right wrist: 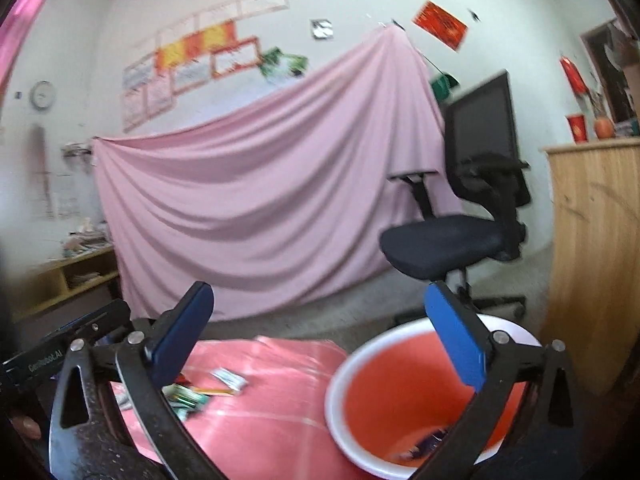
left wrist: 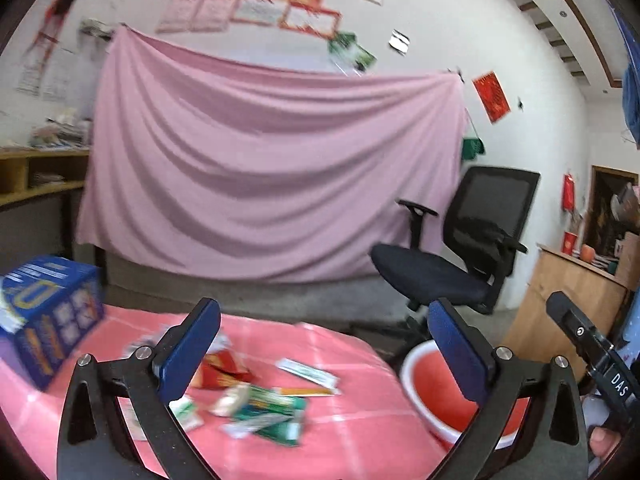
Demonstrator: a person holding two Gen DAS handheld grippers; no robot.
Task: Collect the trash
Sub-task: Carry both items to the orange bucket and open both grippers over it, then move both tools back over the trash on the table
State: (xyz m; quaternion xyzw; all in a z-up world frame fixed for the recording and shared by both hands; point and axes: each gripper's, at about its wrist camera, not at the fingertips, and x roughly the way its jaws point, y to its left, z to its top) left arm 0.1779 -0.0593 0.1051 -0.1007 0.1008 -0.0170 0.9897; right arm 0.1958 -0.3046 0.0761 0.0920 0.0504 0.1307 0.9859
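Wrapper pile (left wrist: 256, 404) below spread left tongs (left wrist: 324, 344), beside red basin (left wrist: 432, 384).

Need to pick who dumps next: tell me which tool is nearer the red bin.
Right. The right tool hangs open at the red bin, one finger over its rim; the left tool is open over the wrappers, bin alongside.

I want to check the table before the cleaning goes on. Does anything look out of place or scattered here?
Yes. Loose wrappers and packets lie scattered on the pink tablecloth, not in the red bin beside the table. A piece of trash already lies in the bin.
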